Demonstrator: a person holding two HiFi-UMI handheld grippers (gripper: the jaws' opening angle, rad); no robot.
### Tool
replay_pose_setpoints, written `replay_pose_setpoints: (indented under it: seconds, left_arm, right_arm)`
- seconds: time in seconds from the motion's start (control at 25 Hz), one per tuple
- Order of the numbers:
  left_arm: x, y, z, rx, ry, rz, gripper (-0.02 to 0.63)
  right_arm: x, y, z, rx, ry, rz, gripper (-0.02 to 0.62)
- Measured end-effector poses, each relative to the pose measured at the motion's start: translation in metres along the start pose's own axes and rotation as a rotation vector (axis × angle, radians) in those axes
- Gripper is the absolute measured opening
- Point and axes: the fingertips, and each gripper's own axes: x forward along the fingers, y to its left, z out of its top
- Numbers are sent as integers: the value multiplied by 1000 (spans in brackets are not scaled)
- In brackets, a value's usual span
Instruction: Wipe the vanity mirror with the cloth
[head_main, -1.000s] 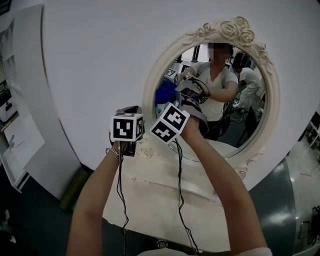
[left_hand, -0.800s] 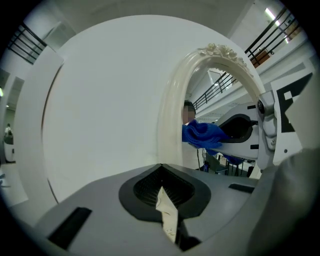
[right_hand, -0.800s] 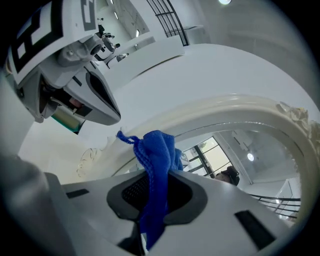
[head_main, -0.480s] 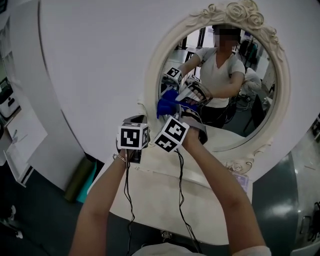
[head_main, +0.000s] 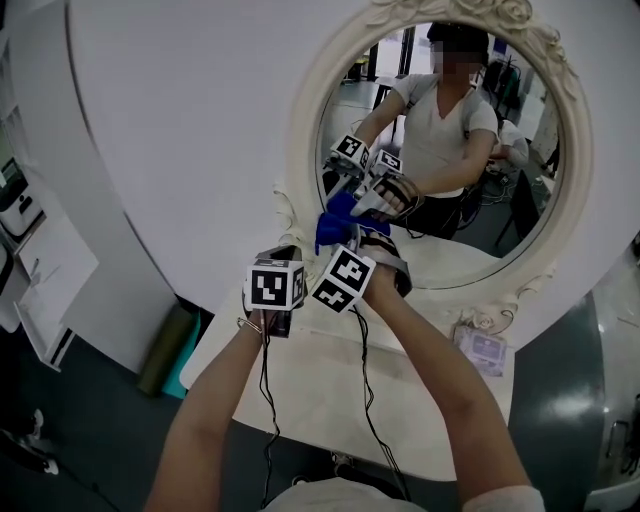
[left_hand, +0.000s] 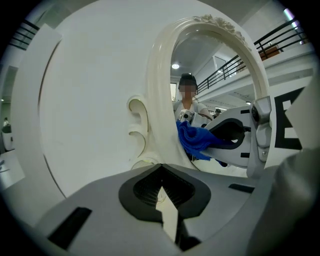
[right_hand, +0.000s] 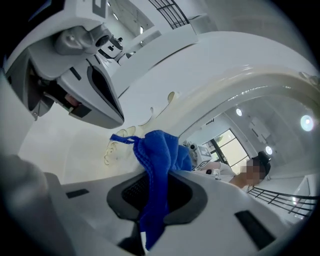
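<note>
Now the right gripper (right_hand: 156, 186) has its two jaws shut tight on the blue cloth (head_main: 334, 226). A bunch of the cloth sticks out past the jaw tips, and a strip of it hangs back down between them. The cloth is up against the vanity mirror (head_main: 455, 258), low on the left side of the glass. It is just inside the cream frame (head_main: 303, 150). It meets its own blue twin in the glass, so it looks like it is touching.

The left gripper (left_hand: 161, 171) is just beside the right one, on its left. Its jaws are together at the tips, and they hold nothing. It points at the curl (left_hand: 137, 120) low on the left side of the frame. I cannot tell if it touches the curl.

The mirror stands up at the far edge of the table (head_main: 318, 385). A small flat packet (head_main: 482, 348) lies near the far right corner of the table, just beside the foot of the frame. A big white wall (head_main: 180, 130) is behind the mirror. In the glass you can see a person in a white top holding both grippers and the cloth. The person's two bare arms reach over the near edge of the table to the grippers.
</note>
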Motion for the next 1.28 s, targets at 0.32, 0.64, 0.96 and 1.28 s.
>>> replay_pose_setpoints:
  seconds: [0.32,0.64,0.96,1.28]
  left_arm:
    - [2,-8,-19,17,34,-5,5]
    - [-8,-11,29,37,-43,-18,5]
    - [-28,-51,88,69,-146,-87,5]
    - [-50,-107,165,129,-247,-172,5]
  right_arm:
    - [8,18,-12,35,21,52,66]
    - [-19,-13,-6,112,-12,93,66]
    - [-80,-84,-5,1,1,-67,66]
    - [-145,-178,-20,-7,45,-217,66]
